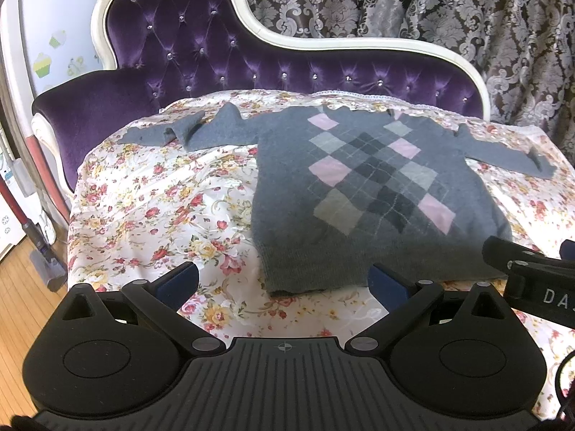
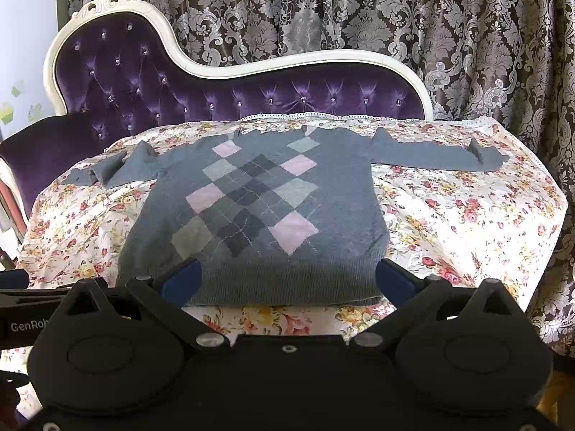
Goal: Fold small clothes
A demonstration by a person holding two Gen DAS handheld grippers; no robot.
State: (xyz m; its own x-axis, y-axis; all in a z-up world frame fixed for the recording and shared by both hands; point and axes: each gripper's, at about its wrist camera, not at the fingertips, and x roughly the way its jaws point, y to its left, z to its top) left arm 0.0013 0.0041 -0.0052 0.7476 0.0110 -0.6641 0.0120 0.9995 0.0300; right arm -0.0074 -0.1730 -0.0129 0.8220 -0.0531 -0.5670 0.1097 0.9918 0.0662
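A small grey sweater with a pink and grey argyle front lies flat, face up, on a floral sheet; it also shows in the right wrist view. Both sleeves are spread out sideways; the left sleeve is rumpled. My left gripper is open and empty, just in front of the hem's left corner. My right gripper is open and empty, its blue fingertips either side of the hem. Part of the right gripper shows at the right edge of the left wrist view.
The sheet covers the seat of a purple tufted chaise with a white frame. Patterned curtains hang behind. A vacuum cleaner and wooden floor are at the left.
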